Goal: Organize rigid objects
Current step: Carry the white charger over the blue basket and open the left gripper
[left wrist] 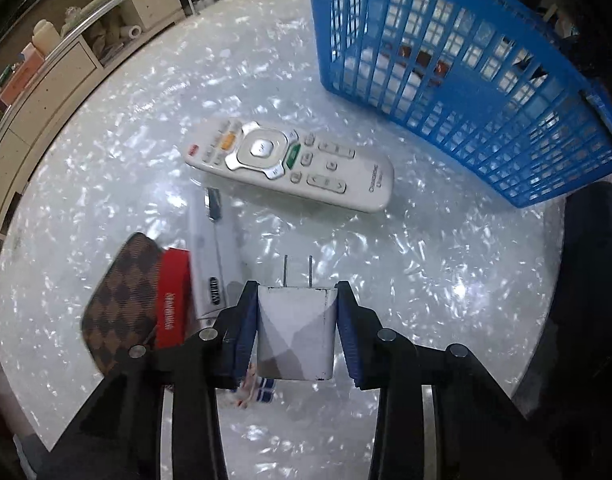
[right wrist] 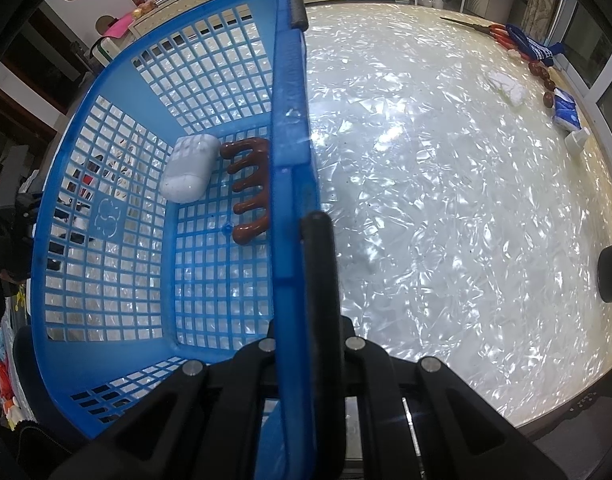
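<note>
My left gripper (left wrist: 296, 300) is shut on a white plug adapter (left wrist: 294, 332) with two metal prongs pointing forward, held above the pearly white table (left wrist: 426, 280). A white remote control (left wrist: 290, 164) lies ahead of it. The blue plastic basket (left wrist: 466, 80) stands tilted at the upper right. My right gripper (right wrist: 306, 280) is shut on the blue basket's rim (right wrist: 292, 160). Inside the basket lie a white case (right wrist: 190, 168) and a brown claw hair clip (right wrist: 248, 188).
To the left of the adapter lie a brown checkered wallet (left wrist: 122, 304), a red box (left wrist: 172, 296) and a white flat pack (left wrist: 216, 256). At the table's far right edge are red-handled scissors (right wrist: 502, 34), brown beads (right wrist: 542, 76) and a tissue pack (right wrist: 566, 110). Shelves stand beyond the table.
</note>
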`<act>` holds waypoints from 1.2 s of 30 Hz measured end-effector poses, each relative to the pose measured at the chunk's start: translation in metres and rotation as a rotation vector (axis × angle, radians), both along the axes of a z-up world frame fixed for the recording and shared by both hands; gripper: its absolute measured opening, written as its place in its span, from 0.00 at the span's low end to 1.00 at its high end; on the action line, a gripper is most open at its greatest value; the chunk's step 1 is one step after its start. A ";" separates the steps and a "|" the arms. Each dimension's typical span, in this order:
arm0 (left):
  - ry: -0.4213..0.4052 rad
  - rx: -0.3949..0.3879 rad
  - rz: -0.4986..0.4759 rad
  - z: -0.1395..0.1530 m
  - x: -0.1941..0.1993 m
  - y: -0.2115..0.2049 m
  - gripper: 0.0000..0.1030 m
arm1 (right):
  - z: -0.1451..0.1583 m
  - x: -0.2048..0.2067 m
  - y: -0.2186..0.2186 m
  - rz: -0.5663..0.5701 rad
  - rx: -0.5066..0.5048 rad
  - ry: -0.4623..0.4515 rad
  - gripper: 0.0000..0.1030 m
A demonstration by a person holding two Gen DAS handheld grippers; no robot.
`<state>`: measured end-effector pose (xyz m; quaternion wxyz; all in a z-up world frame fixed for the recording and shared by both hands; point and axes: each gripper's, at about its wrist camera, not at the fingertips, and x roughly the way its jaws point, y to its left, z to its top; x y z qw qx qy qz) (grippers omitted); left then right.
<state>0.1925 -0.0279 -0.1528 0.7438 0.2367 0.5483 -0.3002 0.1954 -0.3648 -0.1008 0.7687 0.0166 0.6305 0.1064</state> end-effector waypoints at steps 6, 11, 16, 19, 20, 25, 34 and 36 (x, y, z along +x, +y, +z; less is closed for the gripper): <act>-0.068 0.004 -0.028 0.043 -0.004 0.000 0.40 | 0.000 0.000 0.000 -0.003 -0.001 -0.002 0.05; -0.157 -0.020 -0.094 0.098 -0.009 -0.015 0.40 | 0.001 -0.001 0.001 -0.007 -0.003 -0.008 0.05; -0.237 -0.018 -0.175 0.137 -0.009 -0.043 0.40 | 0.002 -0.004 0.005 -0.007 -0.025 -0.004 0.04; -0.259 -0.022 -0.231 0.149 -0.011 -0.062 0.40 | 0.002 -0.006 0.008 -0.008 -0.028 -0.006 0.04; -0.267 -0.019 -0.249 0.152 -0.012 -0.069 0.40 | 0.002 -0.006 0.009 -0.008 -0.027 -0.007 0.04; -0.280 -0.008 -0.335 0.158 -0.015 -0.107 0.40 | 0.003 -0.008 0.010 -0.006 -0.023 -0.010 0.04; -0.276 -0.022 -0.401 0.146 -0.001 -0.162 0.40 | 0.003 -0.009 0.003 -0.019 -0.005 -0.023 0.05; -0.262 -0.030 -0.406 0.139 0.004 -0.173 0.40 | 0.002 -0.007 0.001 -0.022 0.001 -0.023 0.05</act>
